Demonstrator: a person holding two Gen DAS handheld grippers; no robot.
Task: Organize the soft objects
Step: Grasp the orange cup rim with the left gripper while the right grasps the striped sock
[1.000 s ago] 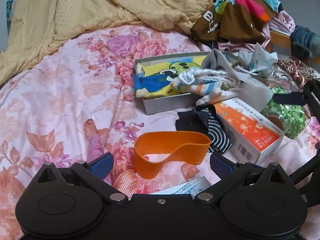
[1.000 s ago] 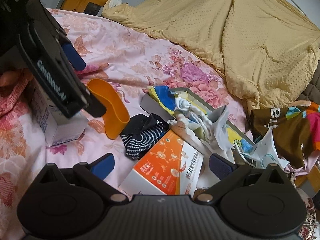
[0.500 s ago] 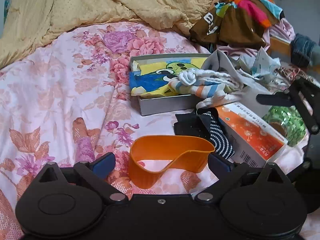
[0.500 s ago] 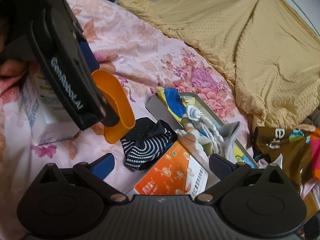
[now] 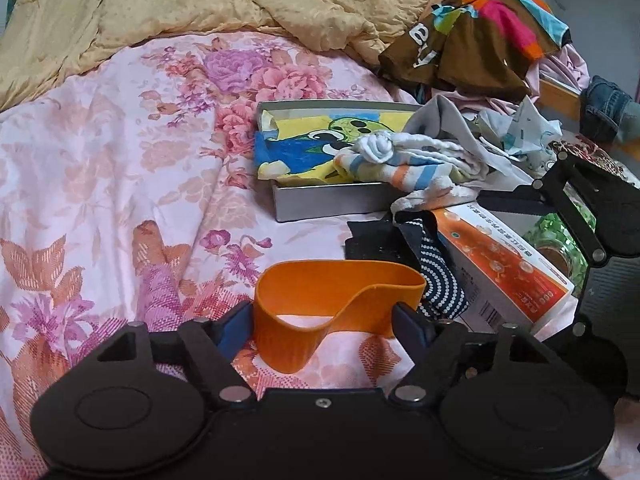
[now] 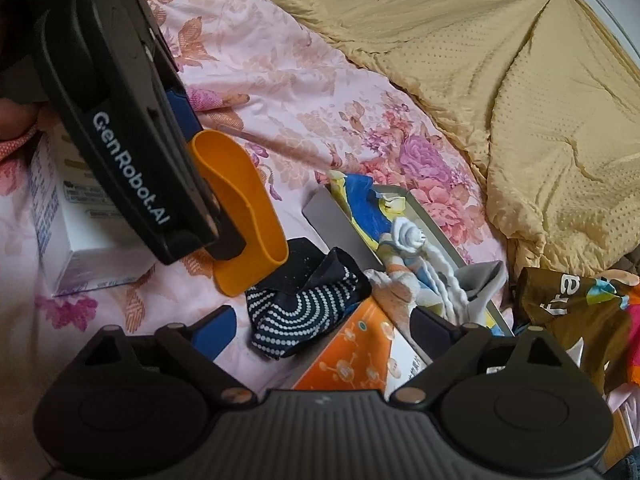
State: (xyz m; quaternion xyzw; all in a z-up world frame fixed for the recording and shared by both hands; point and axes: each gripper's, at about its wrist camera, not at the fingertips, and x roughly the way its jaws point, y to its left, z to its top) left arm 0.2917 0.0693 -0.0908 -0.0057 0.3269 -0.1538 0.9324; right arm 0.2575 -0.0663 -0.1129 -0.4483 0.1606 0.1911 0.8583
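An orange rubber band loop (image 5: 336,304) lies on the floral bedsheet, right between the fingers of my left gripper (image 5: 324,324); the jaws have narrowed and touch its two ends. It also shows in the right wrist view (image 6: 244,216) beside the left gripper body (image 6: 120,120). My right gripper (image 6: 324,328) is open and empty above a dark dotted sock (image 6: 304,308) and an orange box (image 6: 356,360). A grey tray (image 5: 332,200) holds a yellow-blue cloth and striped socks (image 5: 400,160).
A white carton (image 6: 72,240) lies by the left gripper. A yellow blanket (image 5: 200,0) covers the far bed. A brown multicoloured garment (image 5: 472,28) and other clothes pile at the right. A green patterned roll (image 5: 560,240) sits behind the orange box (image 5: 500,264).
My left gripper has moved forward around the orange band and its fingers have closed in onto it. My right gripper has moved nearer the dotted sock and the tray.
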